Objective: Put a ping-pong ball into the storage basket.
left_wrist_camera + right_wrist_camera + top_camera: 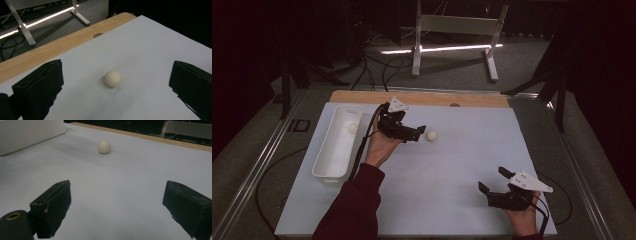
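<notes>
A small white ball (431, 135) lies on the white table sheet (452, 165), right of centre at the back. My left gripper (416, 134) is open just left of it, jaws pointing at the ball; in the left gripper view the ball (113, 78) sits a little ahead, between the lines of the two jaws, untouched by either. A second white ball (352, 128) rests inside the white tray (328, 159) on the left. My right gripper (491, 178) is open and holds nothing near the front right corner; its view has the loose ball (104, 146) far ahead.
The long white tray runs along the sheet's left edge; one of its walls (30, 132) shows in the right gripper view. A wooden strip (422, 97) with a hole borders the far side. A white metal stand (452, 35) and cables sit on the floor beyond.
</notes>
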A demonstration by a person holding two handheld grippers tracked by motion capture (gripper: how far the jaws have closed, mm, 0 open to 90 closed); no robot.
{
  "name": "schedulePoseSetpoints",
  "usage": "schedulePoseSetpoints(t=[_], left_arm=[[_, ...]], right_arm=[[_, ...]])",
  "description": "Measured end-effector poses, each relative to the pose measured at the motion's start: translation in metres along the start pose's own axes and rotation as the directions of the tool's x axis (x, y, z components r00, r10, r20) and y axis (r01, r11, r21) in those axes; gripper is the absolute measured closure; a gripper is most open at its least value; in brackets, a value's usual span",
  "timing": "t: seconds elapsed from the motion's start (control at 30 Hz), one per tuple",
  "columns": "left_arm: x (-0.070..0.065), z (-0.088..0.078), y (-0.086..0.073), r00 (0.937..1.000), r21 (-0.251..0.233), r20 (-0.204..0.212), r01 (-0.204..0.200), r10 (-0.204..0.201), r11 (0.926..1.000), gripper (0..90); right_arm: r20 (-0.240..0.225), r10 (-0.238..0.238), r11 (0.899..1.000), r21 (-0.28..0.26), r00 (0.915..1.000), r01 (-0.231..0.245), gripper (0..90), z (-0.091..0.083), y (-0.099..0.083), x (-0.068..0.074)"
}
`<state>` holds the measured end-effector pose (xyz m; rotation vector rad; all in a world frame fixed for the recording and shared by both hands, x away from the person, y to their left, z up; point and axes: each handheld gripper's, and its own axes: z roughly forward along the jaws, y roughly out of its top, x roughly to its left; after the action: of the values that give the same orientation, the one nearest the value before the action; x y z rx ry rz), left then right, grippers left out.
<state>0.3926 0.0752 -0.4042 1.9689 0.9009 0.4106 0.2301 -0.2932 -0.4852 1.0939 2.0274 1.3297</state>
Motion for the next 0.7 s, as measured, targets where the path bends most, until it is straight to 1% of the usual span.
schedulePoseSetpoints(t=[0.1,0.23,0.27,0.3,0.4,0.6,0.63,0.7], left_arm=[[0.000,0.006,0.000,1.0000,0.011,0.003,0.002,-0.002,0.9999,0.1],[0.001,0.013,0.000,0.9999,0.030,0.010,-0.007,0.006,0.9995,0.1],[0.001,0.013,0.000,0.9999,0.030,0.010,-0.007,0.006,0.9995,0.1],[0.001,0.017,0.000,1.0000,0.038,0.008,-0.006,0.006,0.9993,0.2],[0.001,0.022,0.000,0.9999,0.051,0.007,-0.012,0.011,0.9986,0.2],[0.002,0.032,0.002,0.9999,0.082,0.011,-0.013,0.012,0.9965,0.2],[0.002,0.034,0.003,0.9998,0.090,0.010,-0.021,0.020,0.9957,0.2],[0.003,0.037,0.004,0.9997,0.098,0.014,-0.021,0.019,0.9950,0.2]], right_arm=[[-0.001,0.000,1.000,0.003,1.0000,0.000,7.7,0.000,0.000,0.000],[-0.001,-0.001,1.000,0.001,1.0000,0.001,7.7,0.000,0.000,0.000],[-0.001,0.000,1.000,0.002,1.0000,0.000,7.7,0.000,0.000,0.000],[-0.001,-0.001,1.000,0.002,1.0000,0.001,7.7,0.000,0.000,0.000],[0.000,0.001,1.000,0.000,1.0000,-0.001,7.7,0.000,0.000,0.000],[-0.001,0.001,1.000,-0.002,1.0000,-0.001,7.7,0.000,0.000,0.000],[-0.001,0.000,1.000,-0.002,1.0000,0.000,7.7,-0.001,0.000,0.000],[0.000,0.002,1.000,-0.001,1.0000,-0.002,7.7,-0.001,0.000,-0.001]])
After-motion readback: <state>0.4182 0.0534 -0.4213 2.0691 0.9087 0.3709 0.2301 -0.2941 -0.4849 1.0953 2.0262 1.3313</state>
